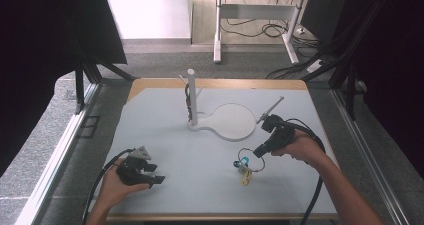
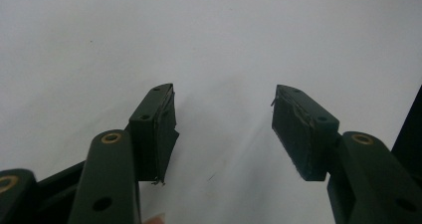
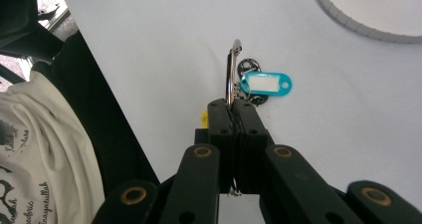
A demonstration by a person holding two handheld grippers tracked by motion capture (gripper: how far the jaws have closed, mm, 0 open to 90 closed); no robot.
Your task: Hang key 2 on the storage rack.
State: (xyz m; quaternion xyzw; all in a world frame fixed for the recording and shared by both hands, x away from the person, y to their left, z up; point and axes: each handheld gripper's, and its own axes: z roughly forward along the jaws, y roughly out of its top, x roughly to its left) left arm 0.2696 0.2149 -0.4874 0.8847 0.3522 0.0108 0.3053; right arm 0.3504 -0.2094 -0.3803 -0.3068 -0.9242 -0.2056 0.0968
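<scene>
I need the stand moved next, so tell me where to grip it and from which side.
Grip the stand's upright white post partway up, coming in level from its left with the open left gripper. The post is slim and vertical, so the fingers can close across it, while the flat round base spreads out to the right and offers only a low rim.

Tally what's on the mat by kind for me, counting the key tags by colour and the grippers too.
Metal key ring, pinched in the right gripper: 1
Blue tag: 1
Yellow tag: 1
White stand with post and round base: 1
Grippers, including the left gripper, jaws apart on nothing: 2
Total: 6
</scene>
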